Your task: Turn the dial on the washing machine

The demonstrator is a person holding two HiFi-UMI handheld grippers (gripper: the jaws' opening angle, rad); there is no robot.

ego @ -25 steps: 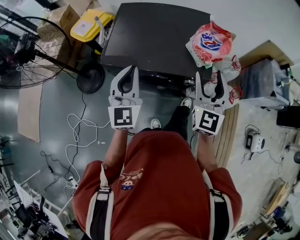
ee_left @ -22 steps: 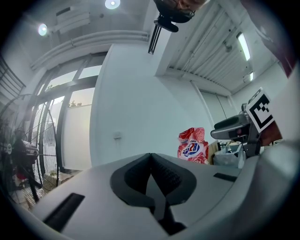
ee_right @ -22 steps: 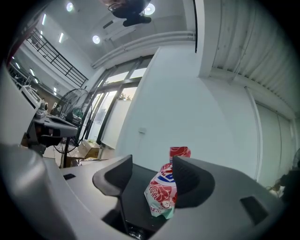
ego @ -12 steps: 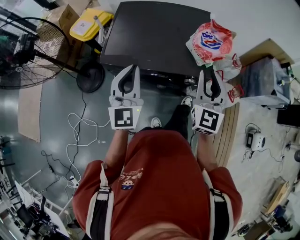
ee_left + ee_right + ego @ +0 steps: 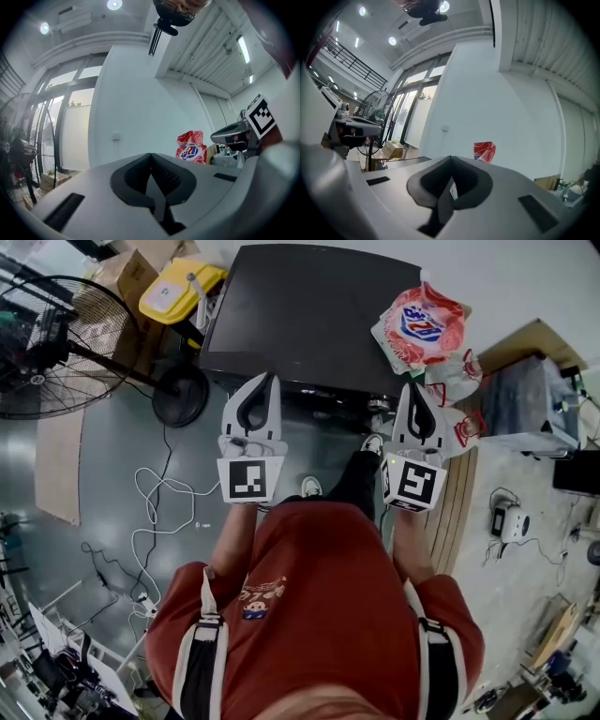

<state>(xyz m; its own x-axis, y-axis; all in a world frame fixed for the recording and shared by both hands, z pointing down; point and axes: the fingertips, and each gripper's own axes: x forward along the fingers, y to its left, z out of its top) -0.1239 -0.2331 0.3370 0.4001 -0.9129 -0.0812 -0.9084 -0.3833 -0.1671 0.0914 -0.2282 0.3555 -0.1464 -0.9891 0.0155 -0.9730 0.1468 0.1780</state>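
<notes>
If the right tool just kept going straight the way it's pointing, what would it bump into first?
Most likely the red detergent bag lying on the washing machine, just ahead of the right tool. Depth is unclear, so it might slip past it.

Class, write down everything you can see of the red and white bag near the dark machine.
The bag is red, pink and white with a blue logo on a white patch, and looks like crinkled soft plastic. It stands upright, top crumpled, at the right edge of the dark machine top, beside clear plastic wrapping.
</notes>
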